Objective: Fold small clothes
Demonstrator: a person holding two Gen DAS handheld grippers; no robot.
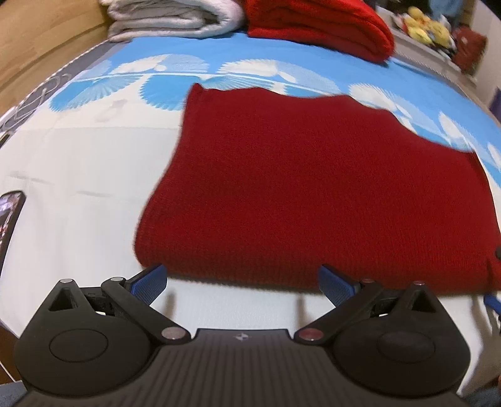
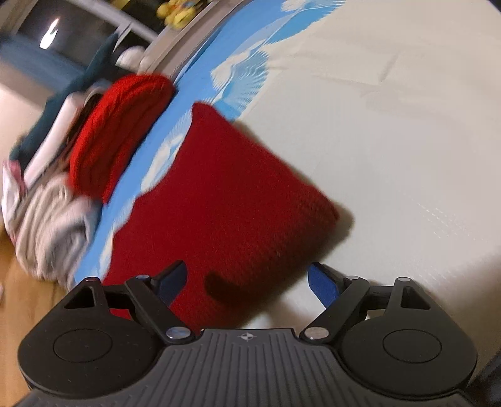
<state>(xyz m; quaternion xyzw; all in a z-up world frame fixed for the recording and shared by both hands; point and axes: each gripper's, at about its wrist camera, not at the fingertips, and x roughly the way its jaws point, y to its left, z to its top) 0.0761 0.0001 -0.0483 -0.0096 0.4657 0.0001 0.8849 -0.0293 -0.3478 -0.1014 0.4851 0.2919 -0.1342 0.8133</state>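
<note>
A dark red knitted garment (image 1: 307, 188) lies folded flat as a rough rectangle on the white and blue sheet (image 1: 78, 188). My left gripper (image 1: 242, 278) hovers at its near edge, open, with nothing between its blue pads (image 1: 150, 277). In the right wrist view the same garment (image 2: 225, 203) appears tilted, its near corner below my right gripper (image 2: 245, 280). That gripper is open wide and empty, with its left blue finger (image 2: 170, 281) over the cloth.
A folded bright red knit (image 1: 319, 25) and a folded grey cloth (image 1: 169, 18) sit at the bed's far edge, the same red stack (image 2: 116, 134) showing in the right view. A phone (image 1: 9, 219) lies at the left. Yellow plush toys (image 1: 426, 26) stand beyond.
</note>
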